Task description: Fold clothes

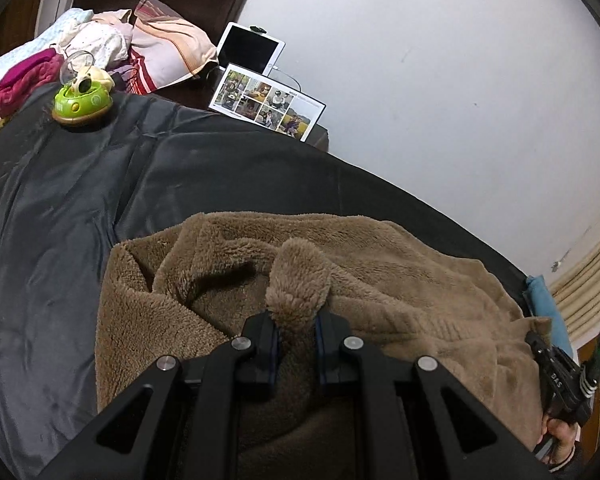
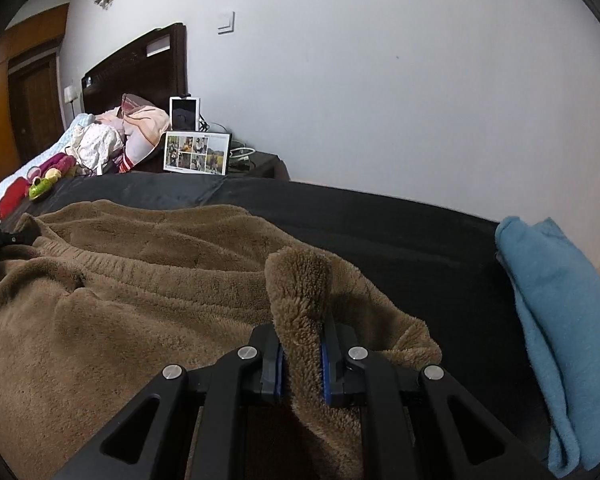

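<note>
dark bed sheet (image 1: 60,208) | brown fleece garment (image 1: 380,264) pinched in left claw (image 1: 296,344) and right claw (image 2: 302,364)

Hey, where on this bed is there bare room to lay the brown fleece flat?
Bare dark sheet lies between the brown fleece and the green toy. A narrower strip separates the fleece from the blue towel. The head end is crowded: pillow, pink clothes, photo frame.

A fluffy brown fleece garment (image 1: 380,280) lies rumpled on dark sheeting, two edges pinched upward.
</note>
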